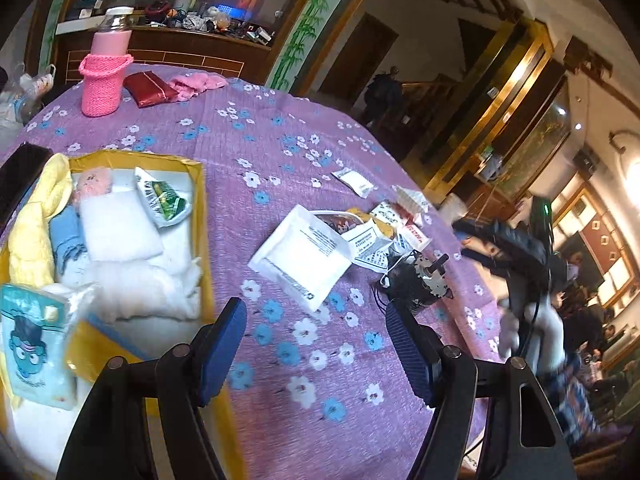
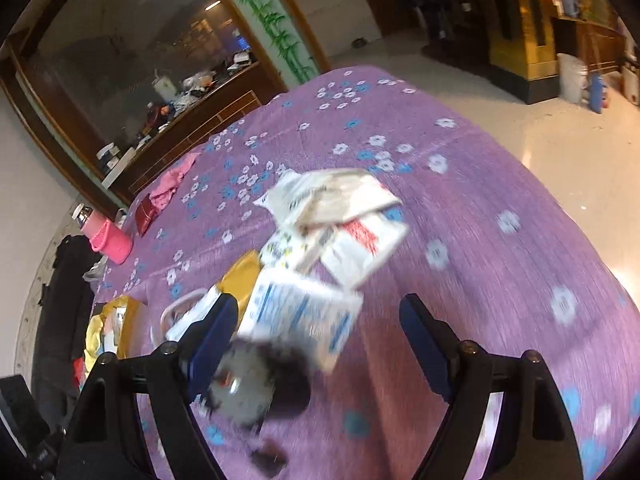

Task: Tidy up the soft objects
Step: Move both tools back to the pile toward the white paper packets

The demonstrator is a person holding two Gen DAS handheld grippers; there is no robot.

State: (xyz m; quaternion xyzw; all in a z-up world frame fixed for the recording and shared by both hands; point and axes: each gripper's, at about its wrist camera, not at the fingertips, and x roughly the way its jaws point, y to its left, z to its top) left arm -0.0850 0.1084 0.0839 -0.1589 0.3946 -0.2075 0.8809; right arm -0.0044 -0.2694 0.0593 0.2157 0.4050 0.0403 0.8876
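Yellow-rimmed box [image 1: 196, 200] is sitting at the tabletop [image 1: 280, 152] edge, holding soft packs. Sachet pile [image 1: 360, 236] is lying mid-cloth, open cloth around it. Left gripper [image 1: 316, 344] and right gripper [image 2: 320, 344] fingers are standing wide, holding nothing.

The surface [image 1: 304, 148] I'm working over is covered in a matt purple woven cloth with printed flowers, and my left hand-held gripper [image 1: 316, 344] has ribbed blue rubbery-looking pads [image 1: 408, 344] on matt black plastic arms. The sachets [image 1: 304, 256] in the middle look like crinkly white paper or plastic film with a slight sheen, while the yellow cardboard box [image 1: 198, 184] holds fluffy white wadding [image 1: 136, 280] and soft yellow and blue cloth. At the back, the bottle [image 1: 107, 68] wears a chunky pink knitted sleeve under a smooth pink body and shiny cap, next to a glossy dark-red pouch [image 1: 146, 90].
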